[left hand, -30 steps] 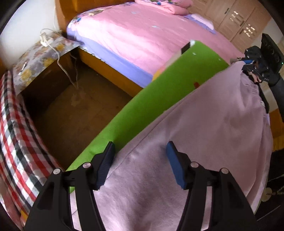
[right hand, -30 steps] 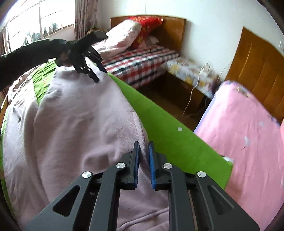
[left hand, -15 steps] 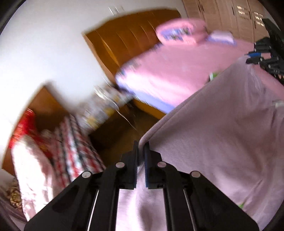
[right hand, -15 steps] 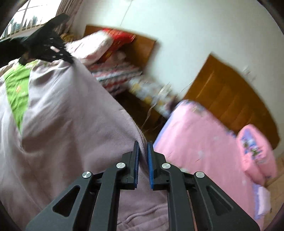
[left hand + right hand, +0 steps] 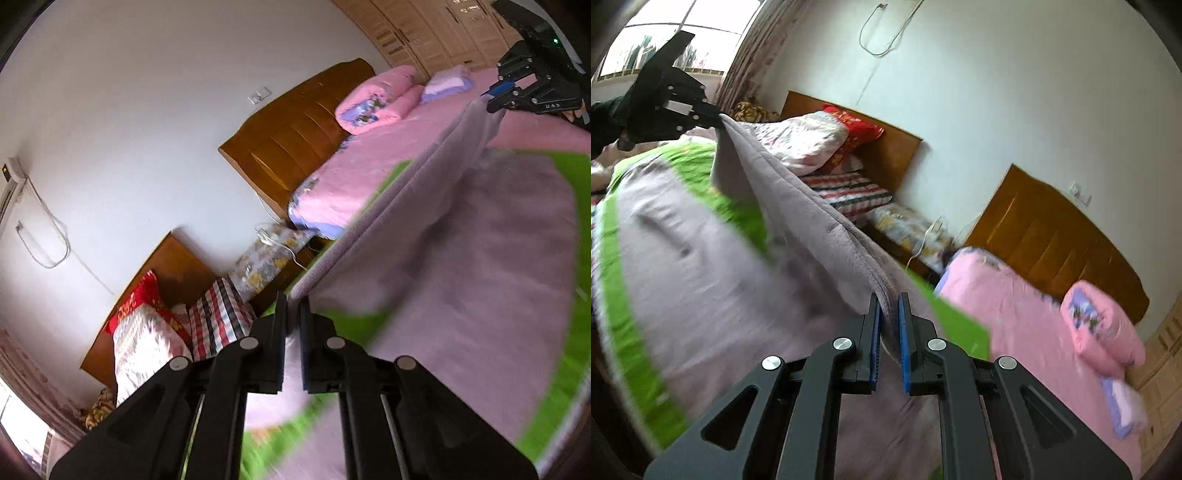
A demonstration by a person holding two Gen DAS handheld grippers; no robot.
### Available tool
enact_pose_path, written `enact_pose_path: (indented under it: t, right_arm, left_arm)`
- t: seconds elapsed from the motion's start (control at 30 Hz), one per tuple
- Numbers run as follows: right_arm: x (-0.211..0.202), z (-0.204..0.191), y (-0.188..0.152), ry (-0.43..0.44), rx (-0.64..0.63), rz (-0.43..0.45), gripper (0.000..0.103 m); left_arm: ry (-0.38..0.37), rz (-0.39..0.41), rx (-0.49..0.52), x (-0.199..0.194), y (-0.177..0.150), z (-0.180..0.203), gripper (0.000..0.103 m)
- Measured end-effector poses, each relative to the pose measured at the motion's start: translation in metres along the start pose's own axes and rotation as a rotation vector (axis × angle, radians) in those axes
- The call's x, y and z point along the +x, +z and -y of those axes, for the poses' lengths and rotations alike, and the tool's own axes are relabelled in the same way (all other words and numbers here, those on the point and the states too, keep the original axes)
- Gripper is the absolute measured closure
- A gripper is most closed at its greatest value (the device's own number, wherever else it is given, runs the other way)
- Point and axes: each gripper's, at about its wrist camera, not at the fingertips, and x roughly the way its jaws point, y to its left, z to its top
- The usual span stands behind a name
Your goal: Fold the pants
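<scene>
The mauve fleece pants [image 5: 461,266] lie over a green mat [image 5: 576,206]. Their far edge is lifted off the mat and stretched taut between my two grippers. My left gripper [image 5: 293,310] is shut on one end of that raised edge. My right gripper [image 5: 889,314] is shut on the other end. In the left wrist view the right gripper [image 5: 493,105] shows at the top right, pinching the cloth. In the right wrist view the left gripper [image 5: 714,114] shows at the top left, likewise pinching the pants [image 5: 701,280] above the green mat [image 5: 624,325].
A pink-covered bed [image 5: 373,173] with a wooden headboard [image 5: 295,147] stands beyond the mat. A checked bed [image 5: 218,321] and a floral-topped nightstand [image 5: 266,262] with a white cable sit by the wall. Wardrobes [image 5: 443,29] line the far right.
My left gripper went from open over the flat pants to shut on their edge. Both grippers have risen and swung, lifting that edge off the green mat, which now shows beneath.
</scene>
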Motion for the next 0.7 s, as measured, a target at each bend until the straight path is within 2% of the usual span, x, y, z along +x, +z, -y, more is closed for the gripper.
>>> enact_pose_path:
  t: [0.1,0.2,0.27,0.33,0.37,0.4,0.43,0.5,0.57,0.63,0.7]
  right_arm:
    - [-0.011,-0.032,-0.051,0.048,0.092,-0.059,0.093]
    - [0.000,-0.049,-0.095,0.058,0.131,-0.128,0.093]
    - [0.015,-0.053,-0.111,0.070,0.175,-0.164,0.092]
    - [0.012,-0.056,-0.113,0.082,0.207,-0.121,0.088]
    - [0.012,-0.051,-0.112,0.106,0.233,-0.129,0.085]
    - [0.009,-0.051,-0.112,0.125,0.255,-0.135,0.069]
    - [0.003,-0.048,-0.111,0.168,0.289,-0.125,0.040]
    - [-0.014,-0.041,-0.113,0.194,0.349,-0.078,0.023]
    - [-0.026,-0.037,-0.116,0.185,0.428,-0.062,0.023]
    - [-0.040,-0.022,-0.129,0.164,0.555,-0.026,0.025]
    - [-0.046,-0.009,-0.138,0.117,0.679,-0.033,0.025]
  left_arm:
    - [0.018,-0.031,0.014,-0.036,-0.034,0.055,0.097]
    - [-0.026,-0.087,-0.050,-0.038,-0.062,0.096,0.097]
    - [-0.057,-0.136,-0.094,-0.029,-0.078,0.120,0.097]
    - [-0.079,-0.178,-0.135,-0.015,-0.092,0.132,0.096]
    - [-0.098,-0.198,-0.182,-0.007,-0.098,0.131,0.093]
    - [-0.130,-0.204,-0.240,-0.004,-0.102,0.127,0.092]
    - [-0.154,-0.199,-0.294,-0.004,-0.104,0.122,0.090]
    - [-0.218,-0.167,-0.429,-0.013,-0.111,0.109,0.075]
    - [-0.296,-0.122,-0.591,-0.022,-0.113,0.093,0.037]
    - [-0.330,-0.095,-0.703,-0.029,-0.117,0.082,0.030]
    - [-0.369,-0.080,-0.815,-0.035,-0.122,0.072,0.026]
